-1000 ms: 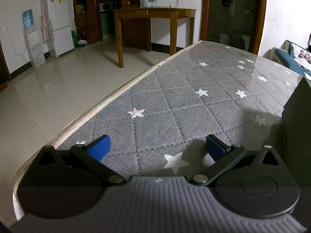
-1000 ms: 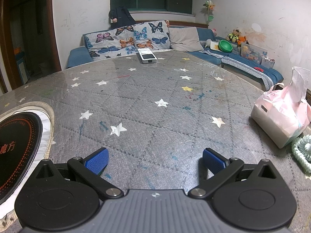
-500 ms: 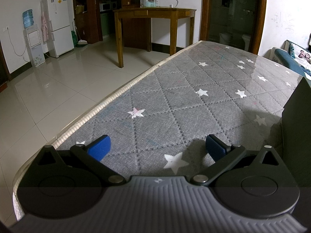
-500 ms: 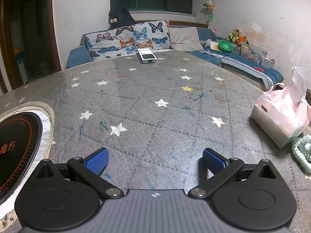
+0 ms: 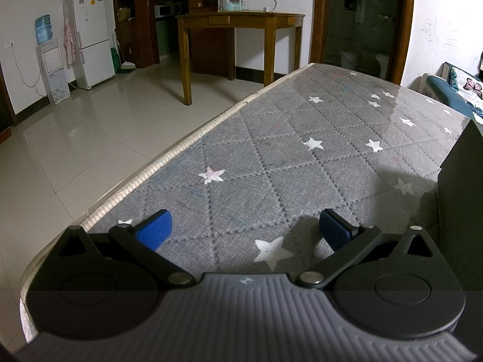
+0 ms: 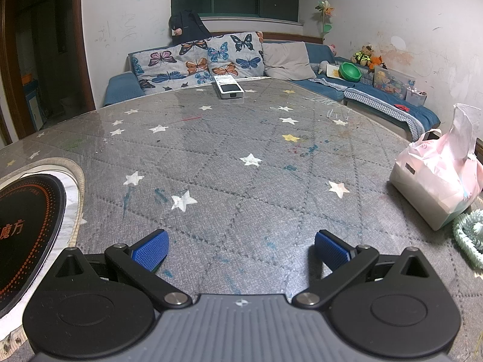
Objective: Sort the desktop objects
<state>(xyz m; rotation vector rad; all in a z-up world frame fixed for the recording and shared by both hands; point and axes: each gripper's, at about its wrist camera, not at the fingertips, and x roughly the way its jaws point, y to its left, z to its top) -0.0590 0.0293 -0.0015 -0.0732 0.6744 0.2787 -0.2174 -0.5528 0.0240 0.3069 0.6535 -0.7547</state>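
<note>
Grippers first: both are spread wide with nothing between the blue pads, the left gripper [image 5: 243, 229] low over a bare patch of the grey star-print table cover [image 5: 302, 166] and the right gripper [image 6: 240, 249] likewise over its own stretch of it. Stuff to sort all sits in the right wrist view: a pink tissue pack [image 6: 434, 181] at the right edge of the frame, a mint green coil [image 6: 468, 238] just below and beside it (cord or band, can't really tell), and a white remote [image 6: 228, 87] way off at the top center, well apart from the rest. My guess is the tissue pack is light and squishy, so pinch it across the narrow body rather than the loose plastic top, which would just crumple. Remote looks stiff and smooth, maybe slippery, so grab it across its long edges.
</note>
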